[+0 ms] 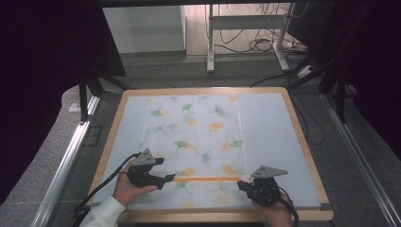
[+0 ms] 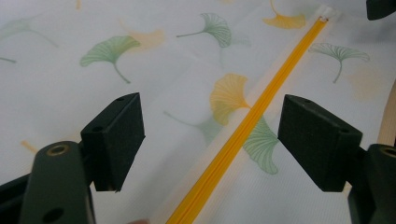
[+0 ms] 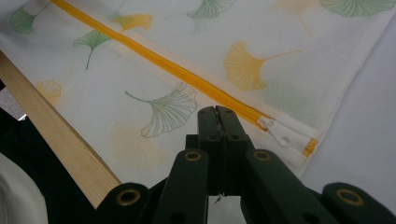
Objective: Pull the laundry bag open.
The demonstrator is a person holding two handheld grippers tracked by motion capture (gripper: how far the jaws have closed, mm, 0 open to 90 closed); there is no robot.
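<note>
Bag (image 1: 194, 142), white mesh printed with ginkgo leaves, lay flat on the table (image 1: 302, 142), its orange zipper (image 1: 205, 179) running across the near end. Left gripper (image 1: 163, 178) sat at the zipper's left end, jaws spread wide to either side of the zipper line, gripping nothing. Right gripper (image 1: 242, 183) was at the right end, jaws pressed together just beside the white pull (image 3: 283, 136), empty.
</note>
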